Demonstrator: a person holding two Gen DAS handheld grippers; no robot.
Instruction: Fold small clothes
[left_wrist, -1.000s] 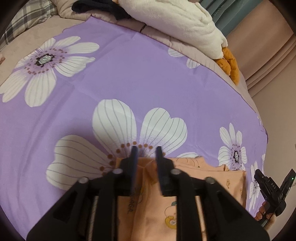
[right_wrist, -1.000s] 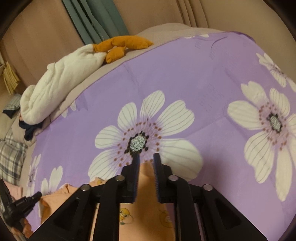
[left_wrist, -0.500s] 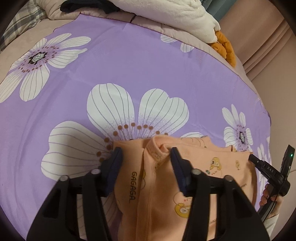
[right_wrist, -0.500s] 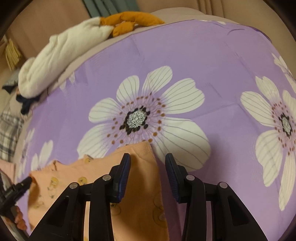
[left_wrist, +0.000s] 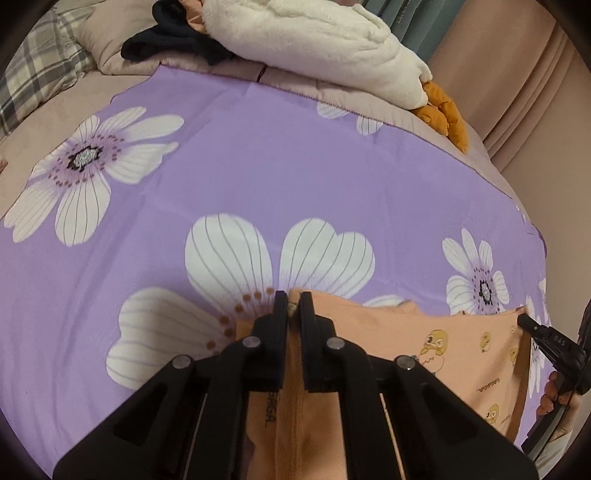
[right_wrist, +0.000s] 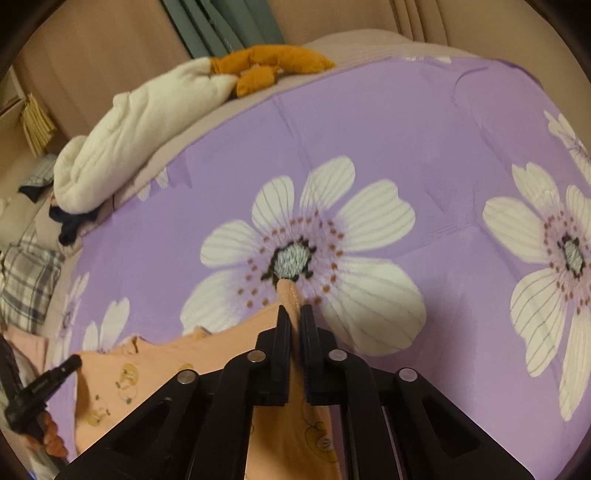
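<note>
A small peach garment (left_wrist: 436, 343) with yellow duck prints lies at the near edge of a purple flowered sheet (left_wrist: 258, 177). My left gripper (left_wrist: 293, 306) is shut on the garment's edge at one corner. My right gripper (right_wrist: 294, 314) is shut on another edge of the same garment (right_wrist: 155, 373), and a pinched tip of fabric sticks out past the fingertips. The cloth hangs stretched between both grippers. The right gripper's tip shows at the far right of the left wrist view (left_wrist: 532, 325), and the left gripper's tip shows at the lower left of the right wrist view (right_wrist: 66, 365).
A white fluffy blanket (left_wrist: 317, 48) and an orange plush item (left_wrist: 443, 110) lie at the far edge of the bed. Dark clothes (left_wrist: 173, 40) and a plaid pillow (left_wrist: 33, 77) lie at the back left. Beige curtains (left_wrist: 524, 92) hang on the right.
Half a second ago both grippers were open over the garment. Both have closed on its edge and the fabric is now pulled up between them.
</note>
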